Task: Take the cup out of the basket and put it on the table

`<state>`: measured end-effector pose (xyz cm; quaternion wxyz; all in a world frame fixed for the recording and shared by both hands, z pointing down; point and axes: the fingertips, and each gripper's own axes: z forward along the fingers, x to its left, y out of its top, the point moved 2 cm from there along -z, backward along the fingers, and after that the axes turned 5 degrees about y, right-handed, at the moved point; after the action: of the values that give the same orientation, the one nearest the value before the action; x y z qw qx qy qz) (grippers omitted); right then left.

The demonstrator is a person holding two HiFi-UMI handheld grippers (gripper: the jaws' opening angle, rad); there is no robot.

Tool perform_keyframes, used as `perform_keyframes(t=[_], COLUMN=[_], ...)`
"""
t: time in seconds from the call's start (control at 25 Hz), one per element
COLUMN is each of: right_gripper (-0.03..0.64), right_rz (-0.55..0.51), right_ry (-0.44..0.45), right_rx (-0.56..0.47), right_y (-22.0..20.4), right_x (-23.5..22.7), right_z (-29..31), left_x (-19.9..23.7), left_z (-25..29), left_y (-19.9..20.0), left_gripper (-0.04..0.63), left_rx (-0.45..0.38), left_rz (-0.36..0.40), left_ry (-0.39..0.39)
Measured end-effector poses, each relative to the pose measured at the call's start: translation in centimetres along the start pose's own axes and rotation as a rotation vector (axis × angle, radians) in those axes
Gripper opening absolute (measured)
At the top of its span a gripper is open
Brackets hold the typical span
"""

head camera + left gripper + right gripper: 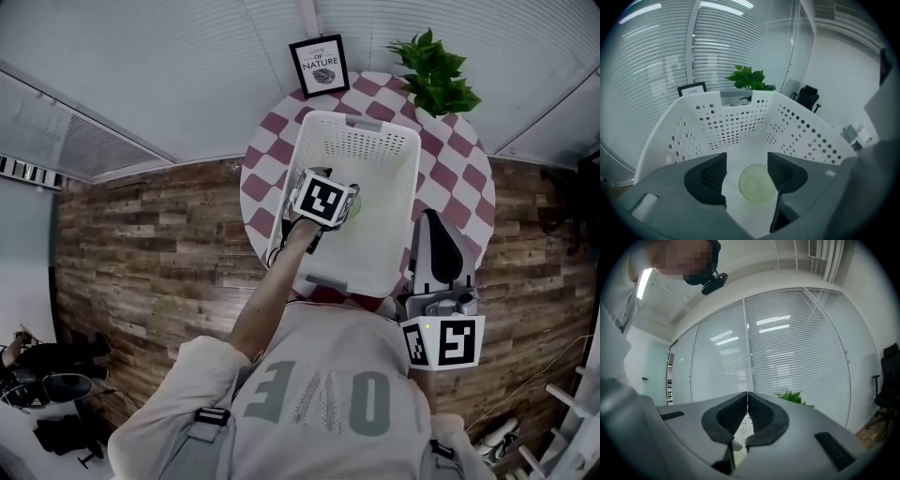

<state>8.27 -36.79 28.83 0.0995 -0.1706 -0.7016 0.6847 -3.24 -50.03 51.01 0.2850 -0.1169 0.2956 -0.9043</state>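
The round checkered table (469, 178) sits upper centre in the head view and carries the white basket (360, 148). The person's left arm (267, 300) stretches up the frame over the basket's near rim. The left gripper (746, 159) points down inside, jaws released and spread around the pale green cup (757, 183) on the basket floor, with bare floor ahead. The right gripper (747, 397), lower right, is clenched and empty.
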Motion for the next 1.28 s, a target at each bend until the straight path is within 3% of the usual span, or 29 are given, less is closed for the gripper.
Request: perform_keyframes(t=[0.32,0.52,0.6,0.8,0.92,1.16,1.28], right_gripper=[0.011,0.011,0.011,0.011,0.011,0.011,0.011], right_rz=[0.003,-0.015,-0.021,-0.028,-0.038,-0.035,-0.037], right_ry=[0.015,0.034,0.043,0.059,0.069,0.079,0.081], right_rx=[0.002,0.009,0.016,0.027,0.032,0.039,0.040], right_y=[0.1,0.1,0.2,0.0,-0.1,-0.3,-0.4], right_x=[0.1,0.6,0.8,1.3,1.6,2.0,2.0], right_z=[0.0,0.0,0.1,0.3,0.3,0.4,0.5], left_x=[0.3,0.6,0.8,0.8,1.0,1.0,1.1], left_z=[4.8,7.7,8.2,9.4,9.5,9.3,9.4], left_y=[-4.3,-7.2,-8.0,-9.2,-9.1,-10.0,-9.9], left_gripper=[0.260,0.235,0.233,0.217,0.199,0.031,0.029], left_rx=[0.205,0.303,0.333,0.415,0.418,0.471,0.465], left_rz=[-0.045,-0.248,-0.273,-0.216,-0.210,-0.118,-0.108], left_ry=[-0.006,-0.083,-0.080,-0.044,-0.026,0.025,0.026])
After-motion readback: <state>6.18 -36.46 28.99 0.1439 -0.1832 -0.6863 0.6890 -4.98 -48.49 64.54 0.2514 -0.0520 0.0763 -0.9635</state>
